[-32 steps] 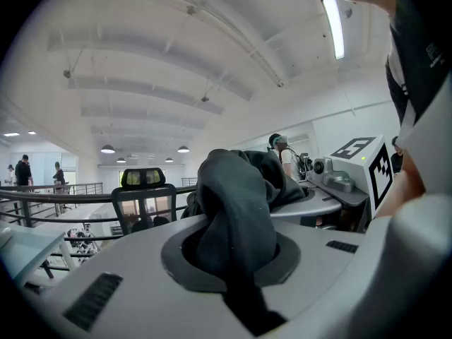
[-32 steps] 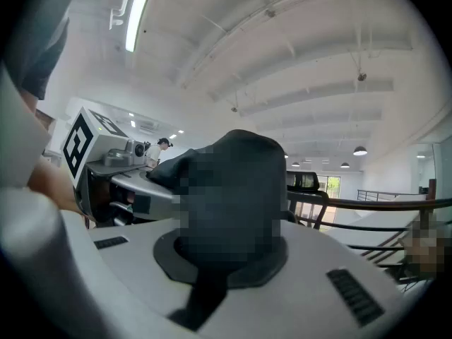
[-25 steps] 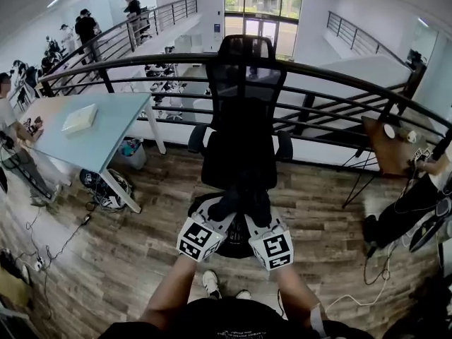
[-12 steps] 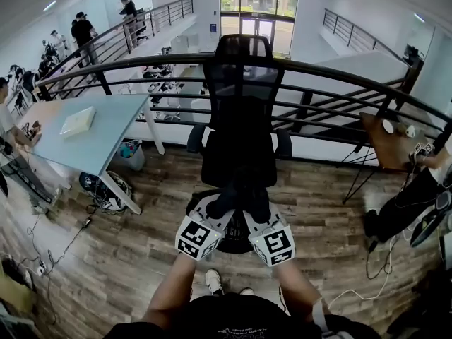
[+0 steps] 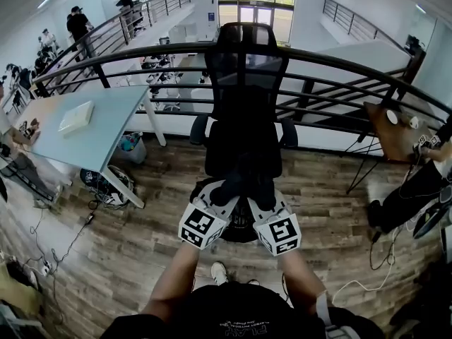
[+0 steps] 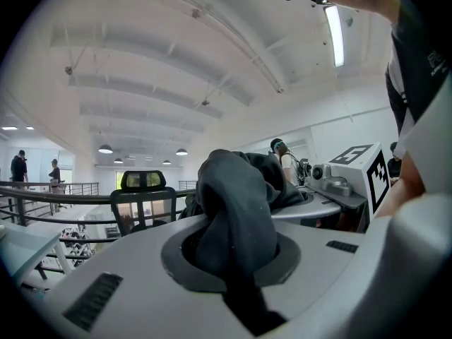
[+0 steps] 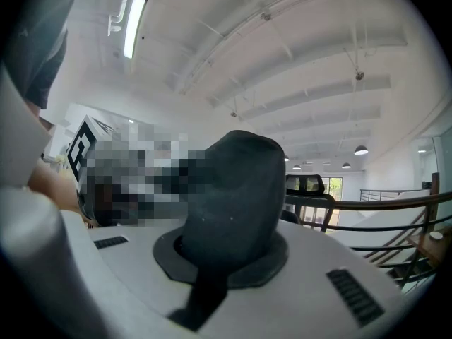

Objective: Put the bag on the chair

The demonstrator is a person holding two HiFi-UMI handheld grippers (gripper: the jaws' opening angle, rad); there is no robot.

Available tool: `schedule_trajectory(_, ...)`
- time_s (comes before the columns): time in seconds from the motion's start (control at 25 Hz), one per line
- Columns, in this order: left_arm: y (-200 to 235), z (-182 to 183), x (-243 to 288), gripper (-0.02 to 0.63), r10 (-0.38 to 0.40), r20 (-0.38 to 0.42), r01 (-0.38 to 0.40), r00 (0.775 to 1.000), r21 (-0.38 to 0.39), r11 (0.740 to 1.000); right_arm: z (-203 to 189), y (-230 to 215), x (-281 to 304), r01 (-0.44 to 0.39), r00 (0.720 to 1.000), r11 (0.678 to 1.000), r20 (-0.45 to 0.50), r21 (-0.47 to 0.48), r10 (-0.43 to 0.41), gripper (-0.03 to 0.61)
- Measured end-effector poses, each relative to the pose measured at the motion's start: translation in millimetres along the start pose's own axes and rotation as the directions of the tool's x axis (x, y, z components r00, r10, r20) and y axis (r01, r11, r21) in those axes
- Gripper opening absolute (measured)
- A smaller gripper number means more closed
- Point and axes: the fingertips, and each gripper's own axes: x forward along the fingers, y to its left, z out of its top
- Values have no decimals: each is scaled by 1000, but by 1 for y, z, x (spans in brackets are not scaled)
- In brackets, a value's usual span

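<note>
A black fabric bag (image 5: 240, 189) hangs between my two grippers, just in front of the seat of a black mesh office chair (image 5: 244, 119). My left gripper (image 5: 220, 195) is shut on a bunched fold of the bag (image 6: 236, 203). My right gripper (image 5: 261, 198) is shut on another fold of the bag (image 7: 233, 189). In both gripper views the dark cloth rises out of the closed jaws and hides most of what lies ahead. The chair's headrest (image 6: 143, 181) shows past the cloth in the left gripper view, and the headrest (image 7: 305, 184) in the right gripper view too.
A curved black railing (image 5: 339, 73) runs behind the chair. A pale blue table (image 5: 99, 136) with a white box (image 5: 78, 117) stands at the left. A wooden table (image 5: 392, 140) and a seated person (image 5: 420, 189) are at the right. Cables (image 5: 42, 260) lie on the wood floor.
Both grippers keep their hold on the bag. They sit slightly lower and further right in the head view, and the chair looks a little nearer.
</note>
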Motion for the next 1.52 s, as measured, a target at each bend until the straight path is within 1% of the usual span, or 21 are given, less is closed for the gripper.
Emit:
schedule_trajectory(0.16, 19, -5, -1, 55, -9, -7, 9, 1000, 9, 1000, -2, 3, 20, 0, 1000, 1000, 4, 6, 0, 41)
schedule_trajectory(0.44, 48, -7, 2, 55, -45, 10, 45, 999, 11, 999, -1, 2, 48, 35, 999, 999, 0, 13, -35, 41)
schedule_trajectory(0.64, 74, -9, 3, 55, -60, 10, 59, 998, 38, 998, 1, 3, 75, 45, 999, 999, 7, 18, -45, 41)
schedule_trajectory(0.88, 100, -15, 4, 55, -79, 16, 78, 997, 24, 997, -1, 5, 102, 63, 998, 998, -9, 13, -63, 41)
schedule_trajectory(1.16, 122, -14, 9, 55, -77, 31, 77, 997, 6, 997, 1, 1, 123, 59, 998, 998, -11, 15, -59, 41)
schedule_trajectory(1.52, 154, -10, 21, 55, -41, 36, 40, 999, 8, 999, 8, -11, 156, 23, 1000, 1000, 9, 6, -23, 41)
